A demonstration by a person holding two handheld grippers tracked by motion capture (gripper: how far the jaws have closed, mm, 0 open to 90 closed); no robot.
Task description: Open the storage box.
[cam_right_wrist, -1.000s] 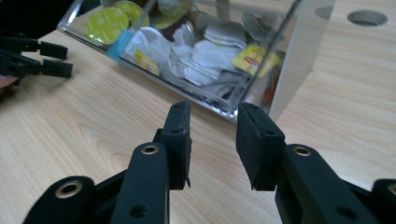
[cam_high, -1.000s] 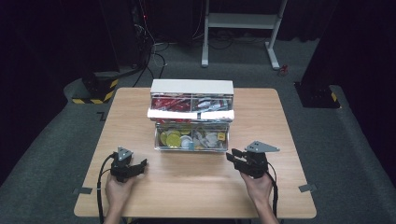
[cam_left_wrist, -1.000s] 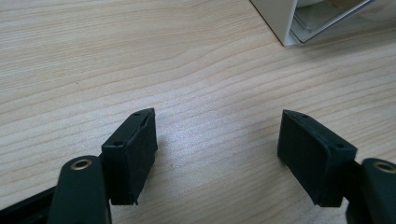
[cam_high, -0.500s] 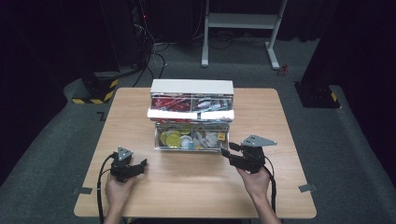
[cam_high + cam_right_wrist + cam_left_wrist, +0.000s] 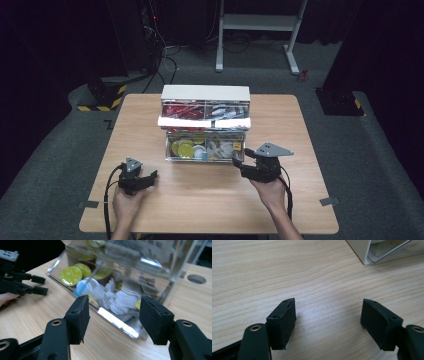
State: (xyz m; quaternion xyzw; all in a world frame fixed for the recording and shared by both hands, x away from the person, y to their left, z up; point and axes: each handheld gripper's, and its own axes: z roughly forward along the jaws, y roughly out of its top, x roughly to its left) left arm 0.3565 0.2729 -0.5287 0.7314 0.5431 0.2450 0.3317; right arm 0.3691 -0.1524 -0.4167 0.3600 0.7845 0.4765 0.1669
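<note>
A clear two-tier box (image 5: 205,125) with a white top stands mid-table. Its lower drawer (image 5: 117,290) holds yellow-lidded capsules (image 5: 182,147) and white packets (image 5: 222,148); the upper tier holds red packets (image 5: 182,110). My right gripper (image 5: 241,158) is at the drawer's front right corner. Its jaws have just been opening and now stand open (image 5: 113,302), with nothing pressed between the pads and the drawer's clear front just ahead. My left gripper (image 5: 151,177) rests open on the table at front left, over bare wood (image 5: 328,306). It also appears at the far left (image 5: 37,285) of the right gripper view.
The wooden table (image 5: 300,130) has a round hole (image 5: 196,278) beyond the box in the right gripper view. The box's white corner (image 5: 362,250) is at the upper right of the left gripper view. A white metal frame (image 5: 260,22) and a yellow-black base (image 5: 102,95) stand on the floor behind.
My right gripper has lifted and moved closer to the box's front right corner, and its jaws have gone from shut to open. The left gripper has stayed put.
</note>
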